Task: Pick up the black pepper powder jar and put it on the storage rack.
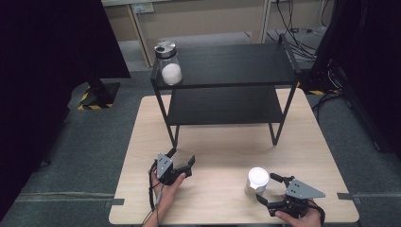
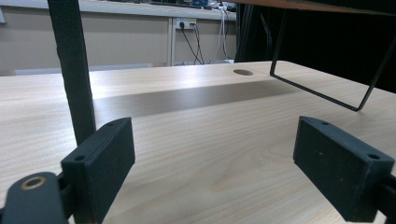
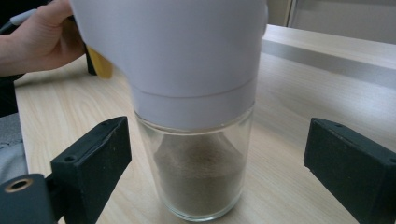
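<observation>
High view: I note a light wooden worktop (image 1: 227, 142) carrying a black two-tier shelf rack (image 1: 227, 85) at its far half. On the rack's top shelf, at the left corner, stands a clear jar (image 1: 169, 63) with a metal lid and something white inside. On the worktop's near right stands a glass jar with a white cap (image 1: 257, 182), upright. My left gripper (image 1: 182, 161) sits near the worktop's near-left, held by the left hand (image 1: 168, 189), its jaws spread and pointing toward the rack's front left leg. My right gripper (image 1: 273, 190) lies just beside the capped jar on its right, held by the right hand (image 1: 302, 218); its jaws are spread, one on the far side and one on the near side of the jar. I cannot tell from here whether either touches the glass.

Left gripper view: the jaws stand wide apart with bare worktop between them. The rack's black leg (image 2: 72, 70) rises just behind the left-hand jaw; a thin wire foot (image 2: 322, 93) of the rack rests on the worktop further right.

Right gripper view: the jaws are spread, and the capped jar stands upright between them, clear of both. Brown powder (image 3: 201, 179) fills its lower part. The other hand shows at upper left.
</observation>
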Available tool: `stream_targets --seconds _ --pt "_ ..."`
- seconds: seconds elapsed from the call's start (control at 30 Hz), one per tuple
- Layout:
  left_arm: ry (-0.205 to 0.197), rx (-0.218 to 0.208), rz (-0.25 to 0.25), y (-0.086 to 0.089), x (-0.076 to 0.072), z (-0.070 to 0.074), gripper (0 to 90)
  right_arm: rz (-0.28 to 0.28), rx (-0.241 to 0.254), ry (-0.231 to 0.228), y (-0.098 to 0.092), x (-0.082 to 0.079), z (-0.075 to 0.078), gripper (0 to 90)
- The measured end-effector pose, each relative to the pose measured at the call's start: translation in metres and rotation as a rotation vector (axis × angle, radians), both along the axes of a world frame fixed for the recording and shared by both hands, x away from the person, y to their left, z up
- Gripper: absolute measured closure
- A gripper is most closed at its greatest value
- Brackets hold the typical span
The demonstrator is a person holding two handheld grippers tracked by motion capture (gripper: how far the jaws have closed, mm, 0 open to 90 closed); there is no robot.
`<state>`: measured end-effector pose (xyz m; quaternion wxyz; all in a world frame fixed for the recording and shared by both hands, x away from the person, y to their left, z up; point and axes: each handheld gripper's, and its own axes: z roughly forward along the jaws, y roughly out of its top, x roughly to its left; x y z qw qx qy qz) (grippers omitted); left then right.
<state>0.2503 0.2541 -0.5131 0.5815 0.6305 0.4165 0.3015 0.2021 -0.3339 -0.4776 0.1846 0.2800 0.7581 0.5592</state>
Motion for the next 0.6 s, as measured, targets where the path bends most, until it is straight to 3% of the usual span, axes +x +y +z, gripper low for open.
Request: stream_targets --seconds 0.37,0.6 --pt "0.002 0.003 -0.001 0.000 0.000 0.000 11.9 0.021 -0.007 -0.020 0.011 0.003 0.000 9.2" --pt "0.003 0.004 -0.001 0.000 0.000 0.001 12.0 0.003 -0.013 -0.035 0.016 0.003 0.000 12.7"
